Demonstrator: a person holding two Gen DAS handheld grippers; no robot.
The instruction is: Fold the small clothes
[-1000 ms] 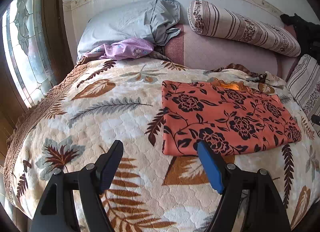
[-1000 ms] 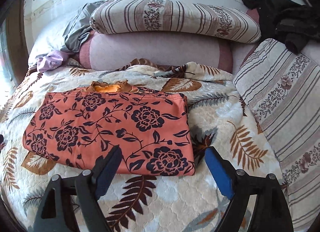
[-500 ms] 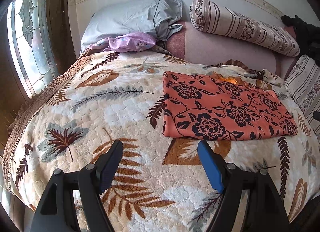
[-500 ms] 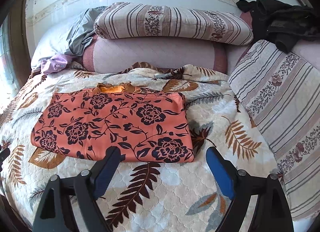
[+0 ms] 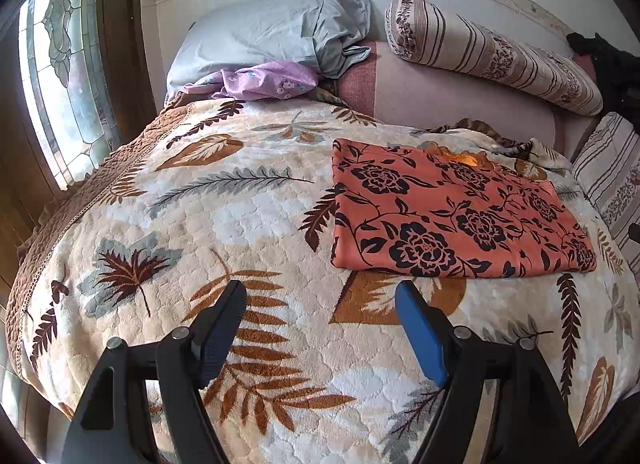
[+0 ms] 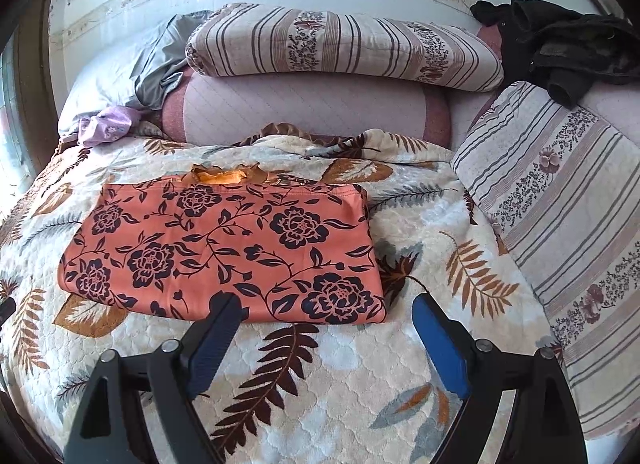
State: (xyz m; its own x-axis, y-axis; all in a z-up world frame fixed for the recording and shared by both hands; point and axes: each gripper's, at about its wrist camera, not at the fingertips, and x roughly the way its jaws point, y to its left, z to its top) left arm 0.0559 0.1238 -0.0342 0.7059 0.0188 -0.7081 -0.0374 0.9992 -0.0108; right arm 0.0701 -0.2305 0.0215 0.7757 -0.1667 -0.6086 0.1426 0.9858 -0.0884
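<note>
the orange floral garment (image 5: 452,212) (image 6: 224,248) lies folded flat on the leaf-patterned blanket (image 5: 240,224) (image 6: 360,376). the left gripper (image 5: 320,304) and right gripper (image 6: 324,308) hover near its front edge, fingers spread, holding nothing.

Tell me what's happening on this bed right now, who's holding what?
Nobody is holding anything. The orange flowered garment lies flat on the leaf-patterned blanket, folded into a neat rectangle. The left gripper and the right gripper both hover just short of its near edge, jaws wide apart and empty. A purple garment sits crumpled by the grey pillow, untouched.
</note>
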